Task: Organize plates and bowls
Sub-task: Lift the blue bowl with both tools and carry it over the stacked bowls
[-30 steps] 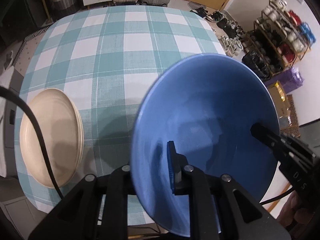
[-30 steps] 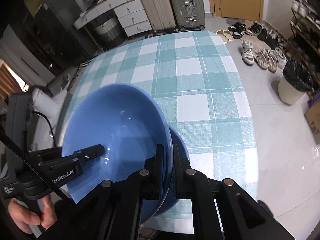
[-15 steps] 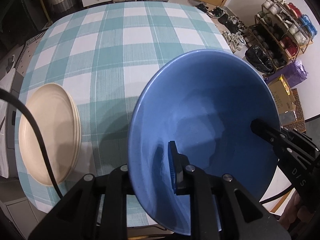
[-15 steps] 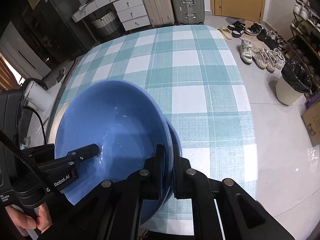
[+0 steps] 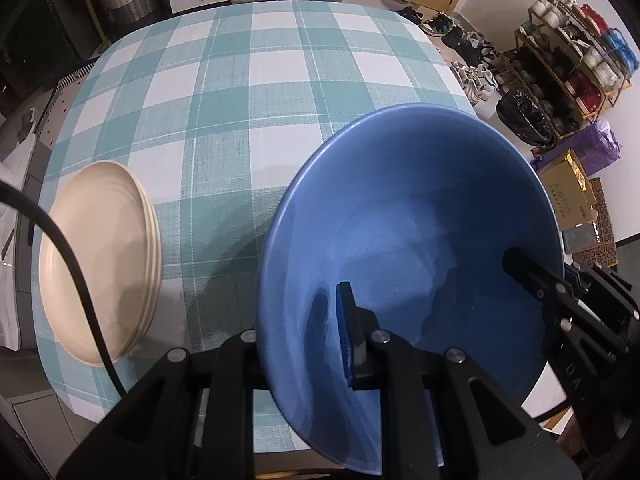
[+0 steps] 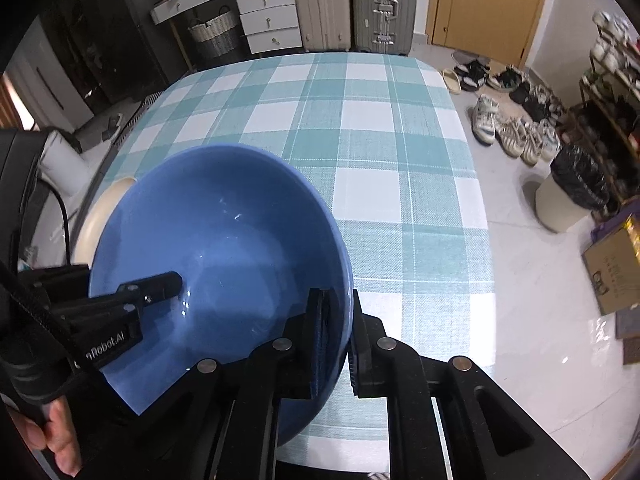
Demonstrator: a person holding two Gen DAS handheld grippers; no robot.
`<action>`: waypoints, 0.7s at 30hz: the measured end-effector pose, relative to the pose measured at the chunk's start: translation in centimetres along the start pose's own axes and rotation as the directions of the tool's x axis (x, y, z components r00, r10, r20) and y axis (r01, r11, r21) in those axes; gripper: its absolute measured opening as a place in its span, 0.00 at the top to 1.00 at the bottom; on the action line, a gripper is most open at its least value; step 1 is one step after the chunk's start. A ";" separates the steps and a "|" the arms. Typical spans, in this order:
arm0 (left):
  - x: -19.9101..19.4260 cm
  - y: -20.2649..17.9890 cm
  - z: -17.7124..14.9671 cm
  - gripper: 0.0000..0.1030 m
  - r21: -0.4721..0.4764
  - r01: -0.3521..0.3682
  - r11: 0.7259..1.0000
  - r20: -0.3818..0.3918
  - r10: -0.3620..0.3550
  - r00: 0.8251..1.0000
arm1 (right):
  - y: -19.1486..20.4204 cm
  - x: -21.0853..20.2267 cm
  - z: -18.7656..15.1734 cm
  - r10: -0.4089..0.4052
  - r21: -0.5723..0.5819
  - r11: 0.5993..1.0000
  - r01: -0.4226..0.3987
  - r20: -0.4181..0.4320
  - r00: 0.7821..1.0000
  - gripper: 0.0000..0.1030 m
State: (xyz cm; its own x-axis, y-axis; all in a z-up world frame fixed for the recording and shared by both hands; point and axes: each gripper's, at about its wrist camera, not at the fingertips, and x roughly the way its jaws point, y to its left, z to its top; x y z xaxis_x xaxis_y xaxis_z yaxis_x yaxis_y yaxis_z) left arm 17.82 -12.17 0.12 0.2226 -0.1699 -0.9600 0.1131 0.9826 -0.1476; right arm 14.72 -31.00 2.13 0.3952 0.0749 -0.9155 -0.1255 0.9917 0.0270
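Currently the step in hand is the setting-down of a deep glossy blue ceramic bowl near the front edge of the desk, which is covered with a teal-and-white checked cloth. Both tools reach the bowl's rim from opposite sides. The left tongs are clenched on the near rim, one pad inside the bowl and one outside. The right tongs straddle the opposite rim; their jaws are opening, with the rim between them and a narrow gap showing at the outer pad. Whether a second bowl sits beneath this one cannot be told from these views.

A stack of round cream-coloured plates lies on the desk to the left of the bowl, near but apart from it.

Judgement: the bowl appears to be at or close to its resting place. The next move calls for:

1. Widening the right tongs until both pads clear the rim.
2. Lifting them away without dragging the rim.
3. Keeping the left tongs steady until the bowl is seated.
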 end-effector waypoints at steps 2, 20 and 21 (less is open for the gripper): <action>0.0 0.1 0.1 0.84 -0.011 0.003 1.000 -0.010 -0.003 1.000 | 0.3 -0.1 -0.2 -0.015 -0.019 1.000 0.015 0.008 1.000 0.89; -0.1 0.1 -0.1 0.83 -0.007 -0.012 1.000 -0.027 0.012 1.000 | 1.0 -0.3 -1.8 -0.040 -0.059 0.997 0.042 0.044 0.998 0.88; -0.2 0.1 -0.1 0.83 -0.009 -0.012 1.000 -0.028 0.012 1.000 | 1.1 -0.3 -1.9 -0.044 -0.064 0.997 0.047 0.047 0.998 0.88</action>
State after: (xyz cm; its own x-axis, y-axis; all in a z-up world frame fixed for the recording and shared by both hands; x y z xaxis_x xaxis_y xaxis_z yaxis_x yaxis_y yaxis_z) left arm 17.67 -12.00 0.23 0.1970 -0.1559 -0.9679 0.1020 0.9852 -0.1379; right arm 12.75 -30.14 1.73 0.4427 0.0360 -0.8959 -0.1645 0.9855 -0.0416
